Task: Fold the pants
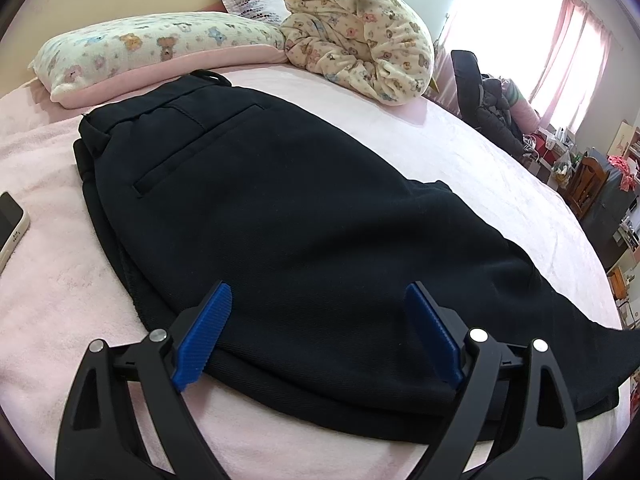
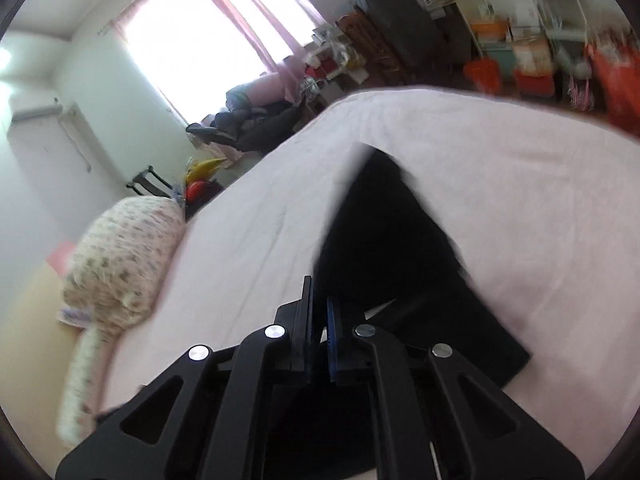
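Right gripper (image 2: 319, 312) pinches pants (image 2: 384, 220) edge.

Left wrist view: low and close over the pink bed (image 1: 460, 152), angled down, facing the far pillows (image 1: 152, 46). Right wrist view: rolled and blurred, looking along the bed toward the window (image 2: 192, 36). Shared: bed, dark pants (image 1: 304, 240), rolled blanket (image 1: 360, 28), window.

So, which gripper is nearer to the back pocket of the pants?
Left, probably. The left gripper hangs open over the black pants, with the back pocket ahead of it. The right gripper is shut on pants fabric, and its view shows no pocket.
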